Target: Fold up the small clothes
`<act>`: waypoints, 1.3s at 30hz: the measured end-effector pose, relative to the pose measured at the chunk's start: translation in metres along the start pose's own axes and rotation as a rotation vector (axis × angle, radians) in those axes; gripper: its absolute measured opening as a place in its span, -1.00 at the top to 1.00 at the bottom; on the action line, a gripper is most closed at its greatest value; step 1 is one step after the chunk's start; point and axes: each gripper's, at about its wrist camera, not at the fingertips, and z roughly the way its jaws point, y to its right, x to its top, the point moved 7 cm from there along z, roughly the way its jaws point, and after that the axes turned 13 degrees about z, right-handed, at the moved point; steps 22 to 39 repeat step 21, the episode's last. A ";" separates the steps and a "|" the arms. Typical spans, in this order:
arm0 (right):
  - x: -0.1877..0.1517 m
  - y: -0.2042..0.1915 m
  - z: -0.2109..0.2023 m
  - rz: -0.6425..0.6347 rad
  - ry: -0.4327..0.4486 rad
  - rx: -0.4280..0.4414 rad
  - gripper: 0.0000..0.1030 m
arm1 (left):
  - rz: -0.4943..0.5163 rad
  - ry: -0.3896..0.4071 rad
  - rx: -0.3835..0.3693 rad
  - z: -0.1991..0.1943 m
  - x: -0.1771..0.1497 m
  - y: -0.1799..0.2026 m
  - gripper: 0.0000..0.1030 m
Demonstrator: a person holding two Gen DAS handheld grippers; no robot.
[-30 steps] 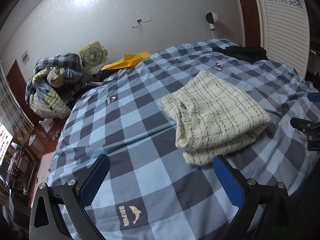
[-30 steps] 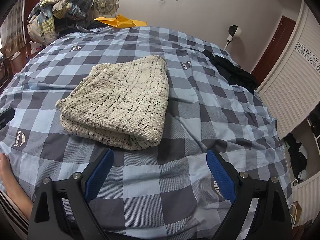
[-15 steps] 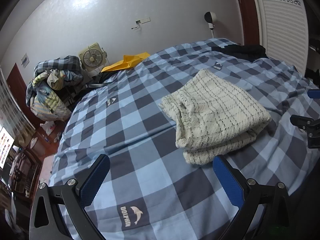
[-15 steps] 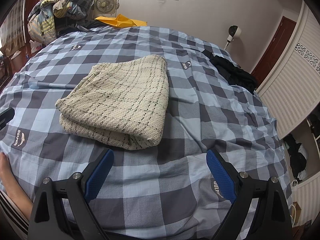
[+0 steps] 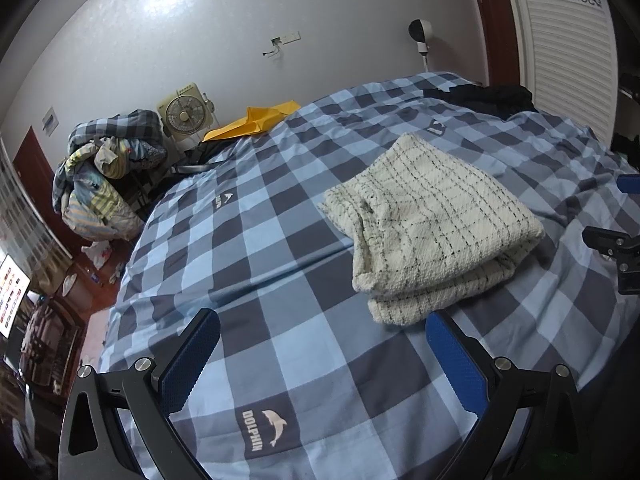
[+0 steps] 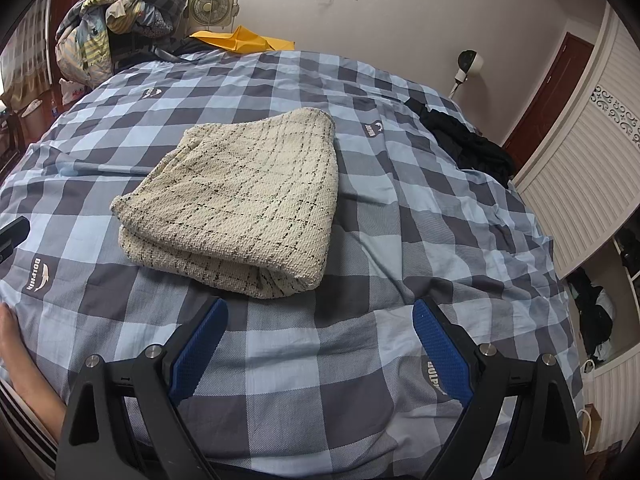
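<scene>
Your left tongs point(image 5: 322, 354) and right tongs point(image 6: 320, 336) gape wide, empty; snagging the folded tweed garment point(image 6: 240, 204) could undo its layers.

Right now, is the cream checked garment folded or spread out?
Folded. The cream checked garment lies in stacked layers on the checked bedcover, its doubled edge visible.

forearm point(image 6: 28, 384) cut off at edge
</scene>
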 end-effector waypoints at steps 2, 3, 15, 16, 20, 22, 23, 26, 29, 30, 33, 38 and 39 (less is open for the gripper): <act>0.000 0.000 0.000 0.001 0.000 -0.001 -0.78 | -0.001 0.000 -0.002 0.000 0.000 0.000 -1.00; 0.000 0.000 0.000 0.000 0.000 -0.002 -0.78 | -0.001 0.000 0.000 0.000 0.000 0.001 -1.00; 0.000 0.000 0.000 0.000 -0.001 -0.003 -0.78 | 0.000 -0.011 -0.001 0.002 -0.007 -0.001 -1.00; 0.000 0.000 0.000 0.000 -0.001 -0.002 -0.78 | 0.001 -0.009 0.000 0.002 -0.007 0.000 -1.00; 0.000 0.001 0.000 0.001 0.000 -0.002 -0.78 | -0.002 0.004 -0.014 0.001 -0.006 0.000 -1.00; 0.000 0.000 0.000 0.000 -0.001 -0.002 -0.78 | 0.002 -0.001 -0.013 0.002 -0.006 0.000 -1.00; 0.000 0.000 0.000 0.000 -0.001 -0.002 -0.78 | 0.002 -0.001 -0.013 0.002 -0.006 0.000 -1.00; 0.000 0.000 0.000 0.000 -0.001 -0.002 -0.78 | 0.002 -0.001 -0.013 0.002 -0.006 0.000 -1.00; 0.000 0.000 0.000 0.000 -0.001 -0.002 -0.78 | 0.002 -0.001 -0.013 0.002 -0.006 0.000 -1.00; 0.000 0.000 0.000 0.000 -0.001 -0.002 -0.78 | 0.002 -0.001 -0.013 0.002 -0.006 0.000 -1.00; 0.000 0.000 0.000 0.000 -0.001 -0.002 -0.78 | 0.002 -0.001 -0.013 0.002 -0.006 0.000 -1.00; 0.000 0.000 0.000 0.000 -0.001 -0.002 -0.78 | 0.002 -0.001 -0.013 0.002 -0.006 0.000 -1.00; 0.000 0.000 0.000 0.000 -0.001 -0.002 -0.78 | 0.002 -0.001 -0.013 0.002 -0.006 0.000 -1.00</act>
